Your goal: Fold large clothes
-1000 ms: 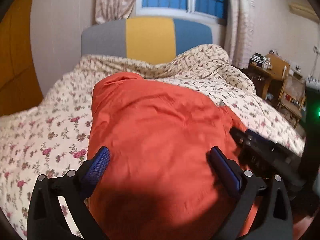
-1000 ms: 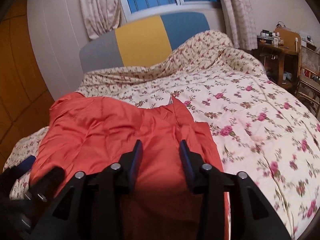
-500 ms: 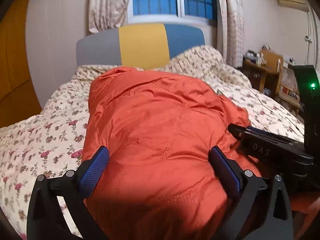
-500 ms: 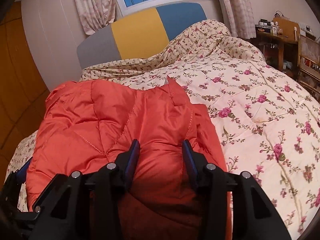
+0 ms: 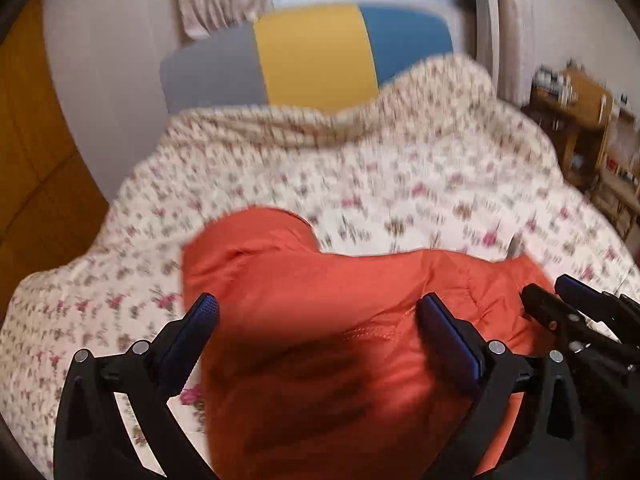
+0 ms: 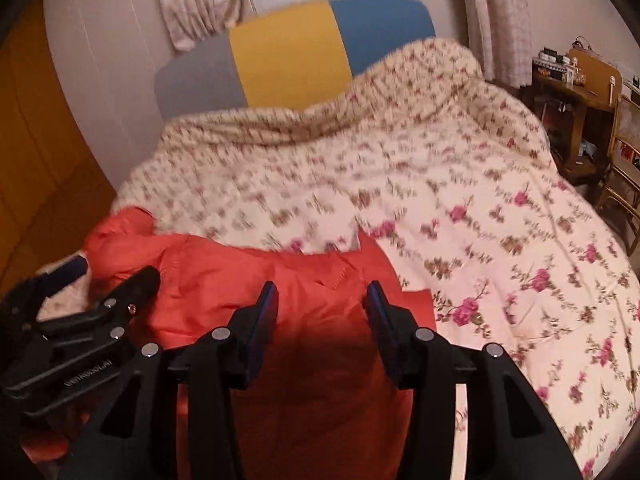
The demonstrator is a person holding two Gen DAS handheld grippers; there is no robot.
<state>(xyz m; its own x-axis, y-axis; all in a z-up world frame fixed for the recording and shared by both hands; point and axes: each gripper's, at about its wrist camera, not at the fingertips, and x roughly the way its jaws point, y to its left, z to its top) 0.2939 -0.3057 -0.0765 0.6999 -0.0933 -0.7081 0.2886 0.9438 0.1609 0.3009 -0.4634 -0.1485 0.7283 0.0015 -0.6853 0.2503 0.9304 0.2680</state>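
- Left gripper (image 5: 316, 316): jaws spread wide, blue pads well apart, hovering over the orange quilted jacket (image 5: 340, 320). The fabric bulges up in the gap between them, but neither pad presses on it, so nothing is clamped.
- Right gripper (image 6: 322, 304): jaws about halfway apart, a narrower gap than the left. The orange jacket fills the view between the blue pads; whether the pads bite on the cloth or only straddle it, I cannot tell.
- The jacket lies on the near edge of the bed, on the floral quilt (image 6: 500, 240), bunched into a low, puffy heap right under both grippers. A rounded lump of it pokes up at the far left end, and a small pointed flap sticks up near the right gripper.
- Both grippers sit side by side over the same garment: from the left camera the right gripper shows at the right edge, just beside the jacket; from the right camera the left gripper shows at the lower left, over the jacket's left end.
- Behind: a headboard (image 5: 312, 56) in grey, yellow and blue, curtains, a window. The background is motion-blurred.
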